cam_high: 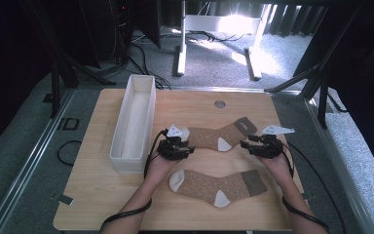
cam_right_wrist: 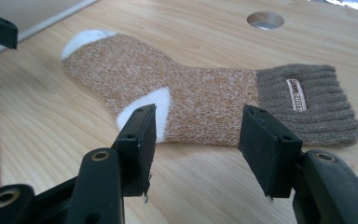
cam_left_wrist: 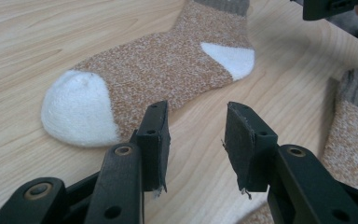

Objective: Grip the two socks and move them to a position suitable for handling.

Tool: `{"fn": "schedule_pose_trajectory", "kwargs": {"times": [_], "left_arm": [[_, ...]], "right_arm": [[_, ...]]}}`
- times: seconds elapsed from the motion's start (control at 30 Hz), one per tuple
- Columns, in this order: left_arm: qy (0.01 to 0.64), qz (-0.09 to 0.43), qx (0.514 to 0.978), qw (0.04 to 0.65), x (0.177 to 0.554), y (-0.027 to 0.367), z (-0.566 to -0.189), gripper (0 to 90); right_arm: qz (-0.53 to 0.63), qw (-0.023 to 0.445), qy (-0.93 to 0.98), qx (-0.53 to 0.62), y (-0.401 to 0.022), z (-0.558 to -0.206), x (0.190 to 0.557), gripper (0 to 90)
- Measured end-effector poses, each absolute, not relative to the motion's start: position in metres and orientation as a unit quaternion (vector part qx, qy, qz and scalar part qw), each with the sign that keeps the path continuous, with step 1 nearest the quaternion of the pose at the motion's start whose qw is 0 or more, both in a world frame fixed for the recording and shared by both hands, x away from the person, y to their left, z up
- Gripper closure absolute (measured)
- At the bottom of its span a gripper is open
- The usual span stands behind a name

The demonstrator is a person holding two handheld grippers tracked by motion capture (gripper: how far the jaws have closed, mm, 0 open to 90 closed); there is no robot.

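From the high view, the far brown knitted sock with white toe and heel (cam_high: 214,137) lies flat on the light wooden table (cam_high: 92,195), between the left gripper (cam_high: 187,147) at its toe and the right gripper (cam_high: 246,144) at its cuff. In the left gripper view the spread, empty jaws hang just short of the toe, so closing now would likely catch only air or a thin edge that slips. In the right gripper view the parted, empty jaws aim near the white heel patch (cam_right_wrist: 149,109), so an uneven lift could let the sock sag or twist.

- A small pale label (cam_right_wrist: 296,94) with dark lettering is sewn on the ribbed brown cuff of the far sock (cam_right_wrist: 200,93), just beyond the right claw (cam_right_wrist: 196,135) and off to its right side
- Its letters are too small and blurred to read
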State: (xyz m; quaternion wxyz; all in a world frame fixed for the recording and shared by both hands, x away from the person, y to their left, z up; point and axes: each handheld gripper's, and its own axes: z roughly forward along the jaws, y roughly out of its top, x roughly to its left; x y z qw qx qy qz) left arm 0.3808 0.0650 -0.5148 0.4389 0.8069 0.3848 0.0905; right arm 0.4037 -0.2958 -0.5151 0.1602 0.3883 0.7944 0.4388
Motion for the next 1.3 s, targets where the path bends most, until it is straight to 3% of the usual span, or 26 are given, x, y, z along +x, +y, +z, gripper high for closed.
{"fn": "schedule_pose_trajectory", "kwargs": {"times": [0.67,1.03,1.17,1.3], "left_arm": [[0.401,0.102,0.806,0.424,0.403,0.063,-0.526,57.2],[0.413,0.100,0.804,0.416,0.413,0.060,-0.534,57.2],[0.421,0.101,0.803,0.411,0.418,0.059,-0.538,49.5],[0.424,0.105,0.802,0.408,0.423,0.056,-0.542,47.2]], "right_arm": [[0.431,0.158,0.788,0.410,-0.288,-0.523,0.437,44.4],[0.409,0.157,0.787,0.435,-0.288,-0.539,0.453,39.4],[0.394,0.170,0.789,0.440,-0.285,-0.543,0.458,36.4],[0.387,0.175,0.786,0.448,-0.284,-0.547,0.462,36.4]]}}
